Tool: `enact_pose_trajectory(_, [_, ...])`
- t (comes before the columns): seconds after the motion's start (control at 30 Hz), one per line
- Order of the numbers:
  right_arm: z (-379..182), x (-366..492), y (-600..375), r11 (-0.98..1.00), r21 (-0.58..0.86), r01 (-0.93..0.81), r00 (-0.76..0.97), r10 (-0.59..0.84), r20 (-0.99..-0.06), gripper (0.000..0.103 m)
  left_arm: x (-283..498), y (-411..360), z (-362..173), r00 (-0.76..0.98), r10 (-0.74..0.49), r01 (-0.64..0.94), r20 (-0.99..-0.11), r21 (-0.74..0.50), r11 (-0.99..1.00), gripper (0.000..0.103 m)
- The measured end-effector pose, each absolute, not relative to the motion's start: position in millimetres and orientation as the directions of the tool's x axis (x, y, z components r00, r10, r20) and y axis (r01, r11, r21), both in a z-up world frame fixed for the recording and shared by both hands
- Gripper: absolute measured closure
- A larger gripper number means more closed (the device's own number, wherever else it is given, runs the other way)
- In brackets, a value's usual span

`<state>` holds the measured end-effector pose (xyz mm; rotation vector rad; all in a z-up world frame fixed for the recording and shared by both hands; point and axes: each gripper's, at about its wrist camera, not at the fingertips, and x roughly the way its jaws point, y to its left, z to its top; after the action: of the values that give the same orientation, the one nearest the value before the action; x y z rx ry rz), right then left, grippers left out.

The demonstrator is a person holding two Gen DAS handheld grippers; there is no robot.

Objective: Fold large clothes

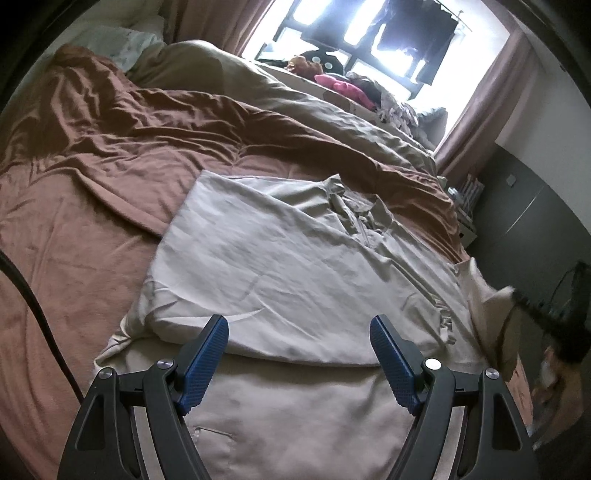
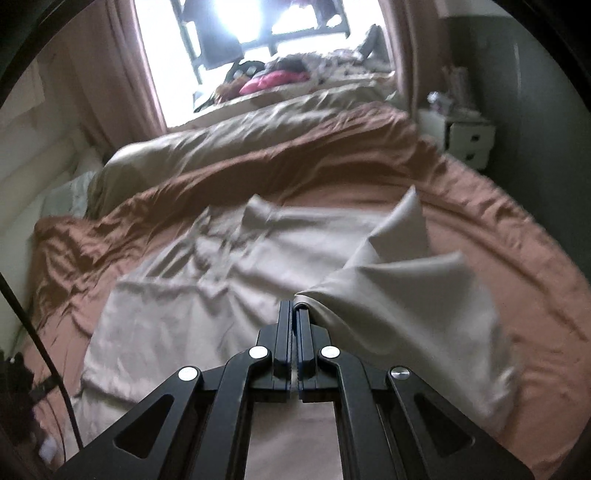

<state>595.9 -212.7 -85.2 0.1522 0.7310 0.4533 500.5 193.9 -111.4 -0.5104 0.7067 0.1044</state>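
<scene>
Two handheld grippers work over a large pale beige garment [image 1: 295, 258] spread on a bed covered with a brown sheet [image 1: 74, 240]. The garment lies near the bed's closest edge, with a rumpled brown and tan duvet [image 1: 258, 110] heaped behind it toward a bright window [image 1: 369, 29]. In the left wrist view, the left gripper [image 1: 299, 332] hovers just above the cloth with its blue-padded jaws spread wide and nothing between them. Beneath it, one broad panel of the garment already lies turned over onto the rest, forming a fairly flat, squared shape with a straight folded edge crossing the near part of the picture. In the right wrist view, the right gripper [image 2: 295, 310] has its jaws pressed together, pinching a bunched edge of the same garment; the fabric rises from the bed in peaked folds to the right of the jaws, blurred as if in motion. Judging by this, the fold is partly done: one side looks laid over, while the right side is lifted and not yet set down. Smoothing and further folds to make a compact bundle probably remain.
</scene>
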Motion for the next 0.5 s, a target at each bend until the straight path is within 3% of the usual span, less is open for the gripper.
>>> enact_pose_trajectory(0.2, [-124,595,-218,0.899,0.305,-0.313,0.583,0.436,-0.685,0.103,503,190,-114,0.749,-0.074,-0.260,-0.658,-0.395,0.881,0.023])
enact_pose_trajectory(0.33, [-146,596,-247,0.876,0.396,-0.274,0.518,0.481,-0.707,0.100,506,185,-119,0.738,-0.076,-0.257,-0.671,-0.383,0.887,0.023])
enact_pose_trajectory(0.43, [-141,588,-271,0.861,0.442,-0.251,0.531,0.505,-0.681,0.087,508,180,-120,0.735,-0.070,-0.251,-0.674,-0.368,0.895,0.023])
enact_pose_trajectory(0.5, [-137,580,-293,0.866,0.453,-0.210,0.561,0.487,-0.670,0.054,509,176,-121,0.738,-0.062,-0.246,-0.672,-0.353,0.903,0.023])
